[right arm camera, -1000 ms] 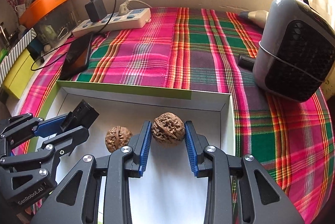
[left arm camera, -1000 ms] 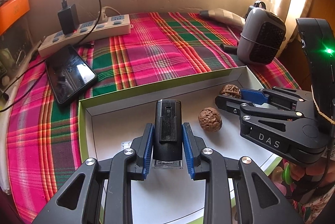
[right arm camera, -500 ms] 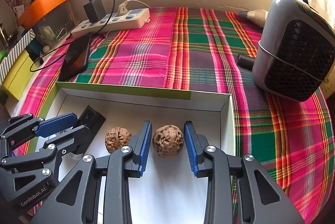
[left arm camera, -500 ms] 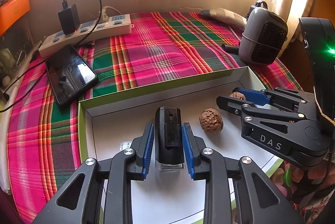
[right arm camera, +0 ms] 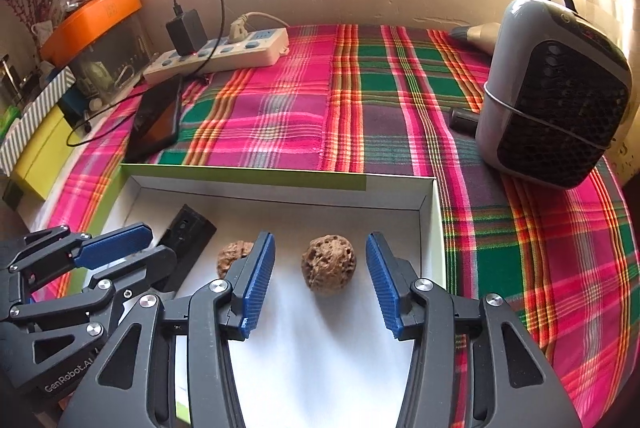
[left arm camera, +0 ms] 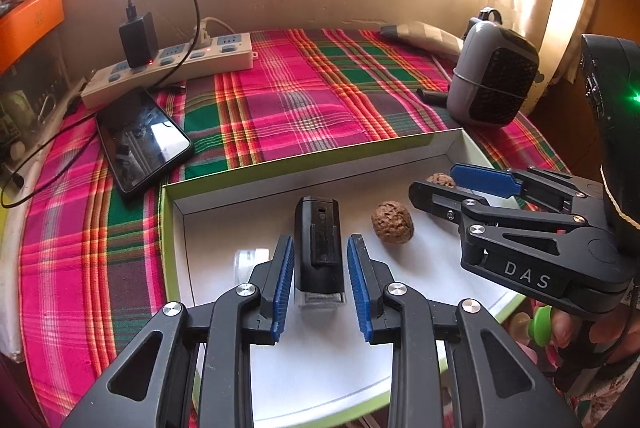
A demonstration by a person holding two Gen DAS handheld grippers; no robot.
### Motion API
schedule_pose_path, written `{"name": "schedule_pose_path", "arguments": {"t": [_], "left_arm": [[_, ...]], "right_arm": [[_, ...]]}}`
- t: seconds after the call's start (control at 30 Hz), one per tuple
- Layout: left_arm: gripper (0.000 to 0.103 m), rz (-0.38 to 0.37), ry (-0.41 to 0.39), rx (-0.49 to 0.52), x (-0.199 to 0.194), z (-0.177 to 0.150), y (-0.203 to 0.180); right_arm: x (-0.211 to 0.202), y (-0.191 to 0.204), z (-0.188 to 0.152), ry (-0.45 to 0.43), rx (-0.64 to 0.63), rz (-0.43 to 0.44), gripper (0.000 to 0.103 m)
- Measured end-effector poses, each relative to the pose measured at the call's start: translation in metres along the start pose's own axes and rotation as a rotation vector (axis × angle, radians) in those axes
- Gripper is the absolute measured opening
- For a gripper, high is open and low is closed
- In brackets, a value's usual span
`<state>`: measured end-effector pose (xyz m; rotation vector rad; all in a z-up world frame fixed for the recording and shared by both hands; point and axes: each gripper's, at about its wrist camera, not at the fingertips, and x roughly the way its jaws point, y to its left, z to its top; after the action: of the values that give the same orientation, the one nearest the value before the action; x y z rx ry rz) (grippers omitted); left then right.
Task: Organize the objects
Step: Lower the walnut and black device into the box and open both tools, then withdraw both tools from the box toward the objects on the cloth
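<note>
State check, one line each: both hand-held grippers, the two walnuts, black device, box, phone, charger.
left hand-held gripper: open, blue pads flank the black device with gaps
right hand-held gripper: jaws just opened, walnut between, untouched
right walnut: resting in box
left walnut: resting in box
black device: lying flat in box
box: open, no lid
phone: screen dark
charger: plugged in

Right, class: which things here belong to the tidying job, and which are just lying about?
Job:
- box
- two walnuts
- black device
- left gripper, open around the device
- right gripper, just opened, walnut loose between its jaws

Lying about:
- phone
- power strip
- charger
- heater
- plaid cloth
</note>
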<state>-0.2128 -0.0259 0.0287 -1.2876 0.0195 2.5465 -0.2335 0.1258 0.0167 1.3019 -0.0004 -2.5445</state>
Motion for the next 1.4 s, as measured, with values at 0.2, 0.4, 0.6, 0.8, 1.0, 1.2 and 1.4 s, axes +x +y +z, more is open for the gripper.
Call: {"name": "schedule_pose_path", "arguments": {"t": [0.2, 0.4, 0.6, 0.8, 1.0, 1.2, 1.4], "left_arm": [[0.026, -0.009, -0.021, -0.002, -0.016, -0.007, -0.002], [0.026, -0.014, -0.046, -0.011, -0.037, -0.018, -0.003], [0.026, -0.013, -0.07, -0.016, -0.056, -0.031, -0.004], [0.026, 0.002, -0.104, -0.012, -0.075, -0.053, -0.007], [0.026, -0.023, -0.101, -0.03, -0.082, -0.075, -0.004], [0.026, -0.058, -0.097, -0.056, -0.084, -0.094, -0.005], [0.031, -0.067, -0.069, -0.064, -0.079, -0.104, -0.008]], "right_arm": [[-0.016, 0.004, -0.005, -0.026, -0.002, 0.01, 0.049], [-0.031, 0.01, -0.015, -0.044, -0.014, 0.022, 0.049], [-0.05, 0.012, -0.027, -0.068, -0.017, 0.04, 0.049], [-0.069, 0.013, -0.045, -0.091, -0.046, 0.048, 0.049], [-0.087, 0.002, -0.067, -0.115, -0.056, 0.015, 0.049], [-0.098, -0.014, -0.092, -0.142, -0.013, -0.032, 0.049], [-0.097, -0.023, -0.109, -0.129, 0.008, -0.03, 0.049]]}}
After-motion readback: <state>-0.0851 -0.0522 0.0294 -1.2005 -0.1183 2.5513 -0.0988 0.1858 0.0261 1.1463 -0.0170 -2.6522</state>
